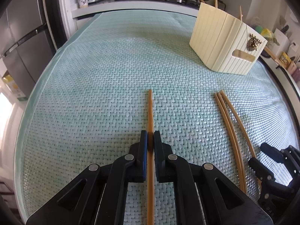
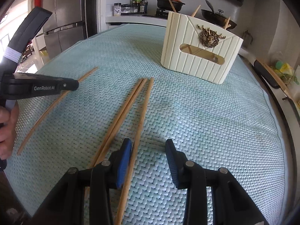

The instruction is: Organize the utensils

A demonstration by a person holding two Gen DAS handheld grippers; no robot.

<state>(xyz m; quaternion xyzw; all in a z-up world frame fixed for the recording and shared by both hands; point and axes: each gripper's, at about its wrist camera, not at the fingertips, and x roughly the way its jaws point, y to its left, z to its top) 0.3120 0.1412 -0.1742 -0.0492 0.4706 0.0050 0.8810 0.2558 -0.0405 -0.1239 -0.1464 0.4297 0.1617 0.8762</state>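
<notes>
My left gripper (image 1: 150,134) is shut on a single wooden chopstick (image 1: 150,110) that lies along the green woven mat (image 1: 93,86); it also shows in the right wrist view (image 2: 54,103), under the left gripper (image 2: 74,84). Three more chopsticks (image 1: 227,120) lie to its right, seen in the right wrist view (image 2: 131,105). My right gripper (image 2: 149,146) is open just above them, its left finger (image 2: 124,159) touching the rightmost one. The cream utensil holder (image 2: 198,56) with a deer emblem stands at the far right and holds several chopsticks; it also shows in the left wrist view (image 1: 223,43).
A stove with a black pot (image 2: 169,2) and a pan (image 2: 218,16) stands behind the mat. Spice bottles (image 2: 138,4) sit left of it. A steel fridge (image 2: 61,16) is at the far left. Clutter (image 2: 283,69) lines the right counter.
</notes>
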